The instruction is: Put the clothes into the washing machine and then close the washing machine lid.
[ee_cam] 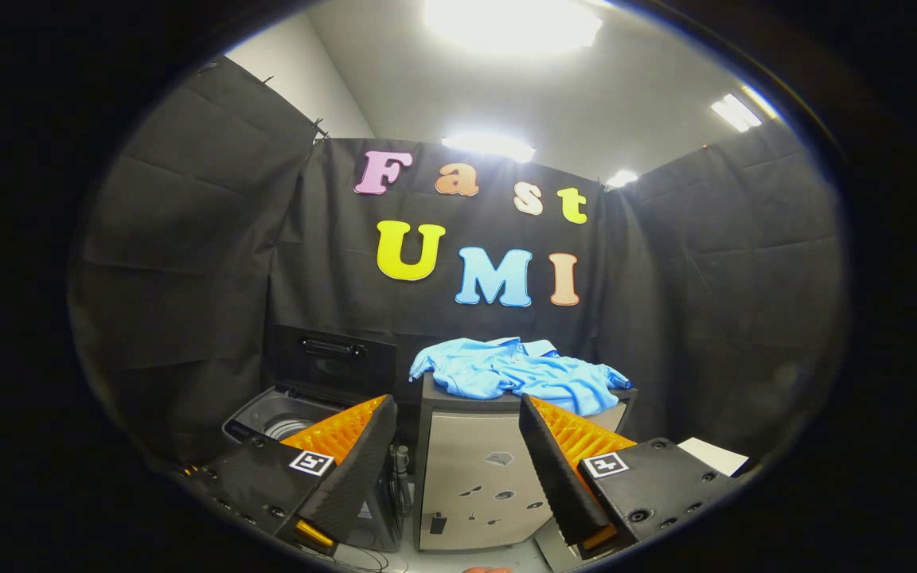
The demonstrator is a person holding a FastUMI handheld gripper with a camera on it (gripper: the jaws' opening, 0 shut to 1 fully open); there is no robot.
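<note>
While the black cloth wall closes the booth on three sides, a pale ceiling with bright lamps shows above it, and the lamps glare so strongly that their shape is hard to make out. Low against the wall stands a grey cabinet; its lower right corner is hidden behind the right finger, and the small dark marks on its front panel are too small to tell. Beside it, on the left, stands the washing machine with its dark lid raised upright against the cloth. Part of the drum opening shows, but the left finger covers the front and the right part of the machine, so its body is mostly hidden. I cannot tell if something lies in the drum.

A light blue shirt lies crumpled on top of the cabinet, and one corner hangs a little over the right edge. It is well beyond the fingers and outside the washing machine.

The gripper is spread wide, its two fingers far apart and holding nothing; the cabinet front shows between them. Behind the right finger, a white sheet is half cut off. The pale floor shows as a narrow strip below the cabinet, with thin cables on it.
</note>
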